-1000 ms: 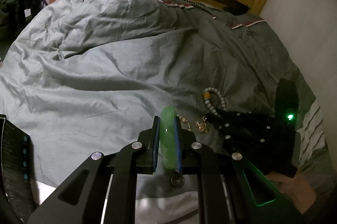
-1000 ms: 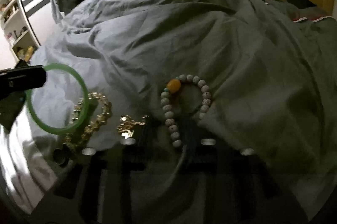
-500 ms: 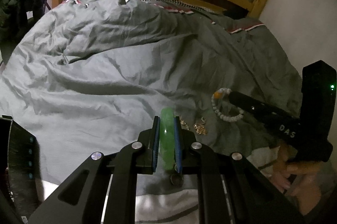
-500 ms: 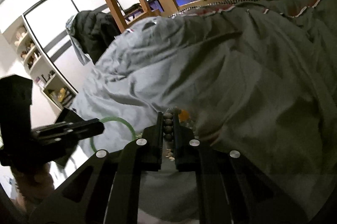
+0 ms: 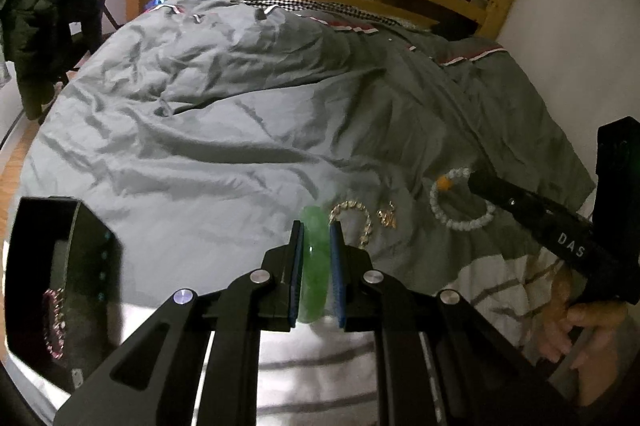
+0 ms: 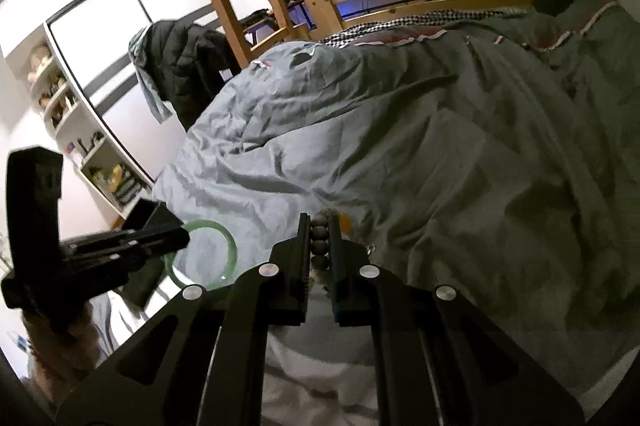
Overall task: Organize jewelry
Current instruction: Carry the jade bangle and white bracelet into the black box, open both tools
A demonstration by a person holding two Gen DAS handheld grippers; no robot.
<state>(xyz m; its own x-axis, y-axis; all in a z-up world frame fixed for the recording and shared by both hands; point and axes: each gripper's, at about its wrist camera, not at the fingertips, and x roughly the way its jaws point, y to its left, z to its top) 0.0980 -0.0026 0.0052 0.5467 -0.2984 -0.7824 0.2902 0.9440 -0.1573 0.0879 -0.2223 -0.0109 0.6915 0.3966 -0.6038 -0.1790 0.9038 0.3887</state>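
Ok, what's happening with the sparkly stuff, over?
Left gripper shut on green bangle. Right gripper shut on beaded bracelet. Gold chains loose on grey duvet. Black box at left; nothing blocking.

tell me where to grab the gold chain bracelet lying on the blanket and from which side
Both grippers are full now. Judging by its pose, the gold chain bracelet lies flat in a loose arc on the blanket; come from above and pinch across one strand at the arc's top, away from the green bangle.

Left gripper and right gripper both clamped.
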